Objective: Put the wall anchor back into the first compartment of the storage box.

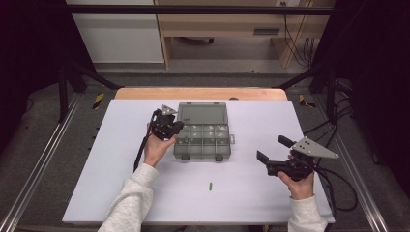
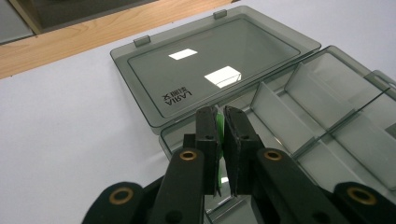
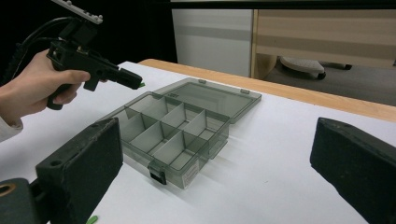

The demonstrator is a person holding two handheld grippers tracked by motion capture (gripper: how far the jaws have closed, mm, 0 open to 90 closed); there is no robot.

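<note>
A smoky grey compartment box [image 1: 203,145] lies open in the middle of the white table, its lid [image 2: 219,70] flat behind it. My left gripper [image 2: 221,116] hovers over the box's left end compartment, shut on a thin green piece [image 2: 220,126]. In the right gripper view that gripper [image 3: 135,85] hangs above the box [image 3: 177,126] with the green piece's tip [image 3: 141,85] poking out. My right gripper [image 1: 273,149] rests at the table's right side, open with nothing between its jaws, pointing toward the box.
A second small green piece [image 1: 211,186] lies loose on the white table top [image 1: 121,183] in front of the box, also visible as a green piece [image 3: 92,218] near my right gripper's jaw. A wooden edge [image 1: 200,93] runs along the table's far side.
</note>
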